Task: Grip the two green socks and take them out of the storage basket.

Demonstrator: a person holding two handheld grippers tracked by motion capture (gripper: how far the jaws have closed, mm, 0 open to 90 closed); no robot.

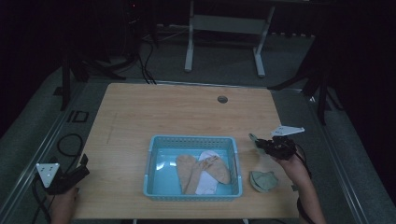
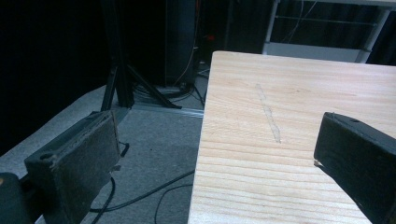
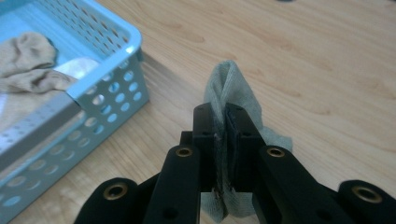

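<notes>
My right gripper (image 3: 224, 112) is shut on a grey-green sock (image 3: 232, 84), which sticks out past the jaw tips and hangs below them. In the high view this gripper (image 1: 259, 143) hovers just right of the light blue basket (image 1: 192, 139), pointing left, with the sock's tip (image 1: 253, 138) in its jaws. Inside the basket lie tan socks (image 1: 189, 170) and a white one (image 1: 206, 183). A second grey-green bundle (image 1: 264, 181) rests on the table under my right hand. My left gripper (image 1: 83, 167) stands open and empty over the table's near left edge, its jaws (image 2: 208, 135) wide apart.
The wooden table (image 1: 187, 109) has a round grommet hole (image 1: 222, 99) at the back. A thin scratch (image 2: 269, 116) marks the wood ahead of the left gripper. Cables (image 1: 70, 144) and stand legs lie on the floor to the left, and a white frame (image 1: 224, 25) stands behind the table.
</notes>
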